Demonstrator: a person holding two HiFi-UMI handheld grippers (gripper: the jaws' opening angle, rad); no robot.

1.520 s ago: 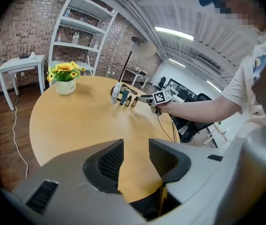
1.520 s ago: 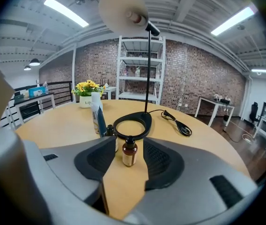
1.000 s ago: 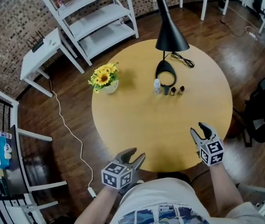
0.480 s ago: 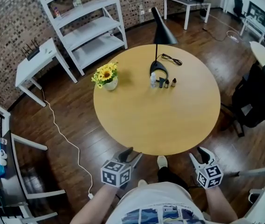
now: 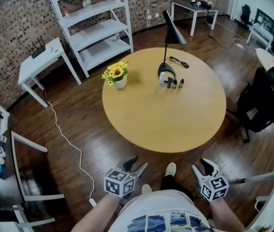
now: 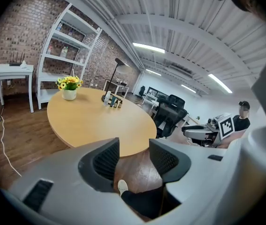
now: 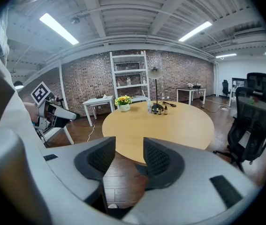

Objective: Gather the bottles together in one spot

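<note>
bottles: we count four bottles (image 5: 171, 82) in a tight row at the upper centre of the head view. They stand on the far part of the round table (image 5: 165, 129), just beside the lamp base (image 5: 165, 72). One is taller and white, three are small and dark. They're too small for us to tell if they touch.
why there: we read the lamp base as the chosen collecting spot. We see nothing bottle-like anywhere else on the tabletop.
left gripper (image 5: 137, 164): bottom, left of centre in the head view, over the wood floor (image 5: 79, 144), well apart from the table edge. Jaws partly apart and empty. Through the gap its own view shows only floor and a shoe (image 6: 122, 186).
right gripper (image 5: 202, 166): bottom, right of centre, also over the floor and off the table. Jaws apart about as much, holding nothing. Its own view looks across the table to the bottles far off.
why held so: both point forward and slightly down, empty, away from the work. We take that as a rest posture, not an approach.
other: the sunflower pot (image 5: 119, 77) sits left of the lamp, well apart from the bottles.
status: our judgement is that the gathering is done, with nothing left to carry.
risk: low. The bottles are narrow, so a tug on the lamp cable (image 5: 178, 62) could tip them.
</note>
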